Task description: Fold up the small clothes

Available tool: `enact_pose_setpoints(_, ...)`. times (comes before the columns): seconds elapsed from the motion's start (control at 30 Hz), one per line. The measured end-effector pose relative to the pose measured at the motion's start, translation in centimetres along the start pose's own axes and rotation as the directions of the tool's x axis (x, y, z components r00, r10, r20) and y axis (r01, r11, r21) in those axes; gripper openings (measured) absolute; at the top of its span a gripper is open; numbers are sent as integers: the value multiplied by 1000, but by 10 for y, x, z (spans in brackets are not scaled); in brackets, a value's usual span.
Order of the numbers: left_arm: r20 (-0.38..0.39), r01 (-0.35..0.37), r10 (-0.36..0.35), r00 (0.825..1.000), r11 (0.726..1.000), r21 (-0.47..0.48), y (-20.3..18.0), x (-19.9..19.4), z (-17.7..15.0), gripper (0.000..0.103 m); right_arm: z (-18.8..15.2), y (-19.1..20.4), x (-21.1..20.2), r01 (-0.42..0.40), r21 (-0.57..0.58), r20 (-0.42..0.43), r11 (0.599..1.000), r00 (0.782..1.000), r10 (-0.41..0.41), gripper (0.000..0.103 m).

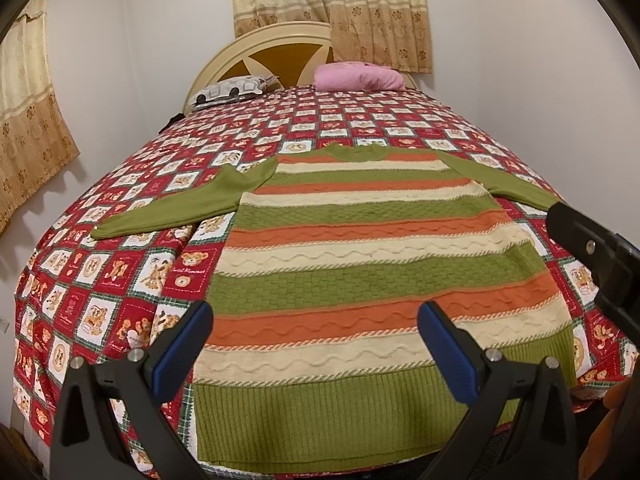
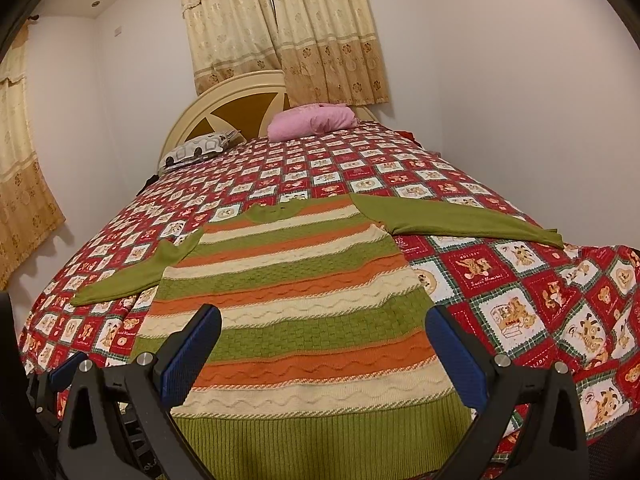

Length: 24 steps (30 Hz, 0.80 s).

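Bed (image 1: pixel 120 280) under a red patchwork bear-print quilt (image 2: pixel 520 280), filling most of both views; near edge cut off at the bottom of the frames, far corners bent by the fisheye. Cream headboard (image 1: pixel 256 46) with brown panels at the far end, partly hidden behind curtain (image 1: pixel 376 8) and pillows. Patterned beige curtains on the back wall, and a second set at the left edge (image 2: pixel 24 184), only partly in frame.

Striped sweater (image 1: pixel 360 248) spread flat, face up, on the near half of the quilt, green ribbed hem toward the cameras, neckline away. Bands of green, orange and cream across the body. Both green sleeves stretched out sideways: left sleeve (image 1: pixel 168 208) fully visible in the left wrist view; right sleeve (image 2: pixel 460 220) fully visible in the right wrist view, its cuff blocked in the left wrist view by the other gripper's black body. Lowest strip of hem hidden behind the gripper frames.

Pink pillow (image 2: pixel 312 120) and grey-and-white patterned pillow (image 1: pixel 232 88) against the headboard; print on the latter too small to make out.

Left gripper (image 1: pixel 314 332) poised above the hem area, blue-padded fingers (image 1: pixel 182 356) spread wide, nothing between them, no clear contact with the knit. Right gripper (image 2: pixel 324 338) likewise wide apart and empty, over the sweater's lower right part. Hands holding the grippers out of view.
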<state>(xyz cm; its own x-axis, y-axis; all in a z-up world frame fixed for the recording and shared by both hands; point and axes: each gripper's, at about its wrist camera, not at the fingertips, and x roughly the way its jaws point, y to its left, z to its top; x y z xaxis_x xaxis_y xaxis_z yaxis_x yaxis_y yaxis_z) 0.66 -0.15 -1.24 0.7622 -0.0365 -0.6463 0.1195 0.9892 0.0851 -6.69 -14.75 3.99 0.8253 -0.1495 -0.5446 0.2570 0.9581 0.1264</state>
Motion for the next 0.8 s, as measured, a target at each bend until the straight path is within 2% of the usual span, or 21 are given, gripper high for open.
enact_pose_setpoints(0.8, -5, 6, -6, 1000, 1000, -2, -3, 1, -1, 103, 0, -2, 2, 0, 2, -3, 1000, 1000, 0, 102)
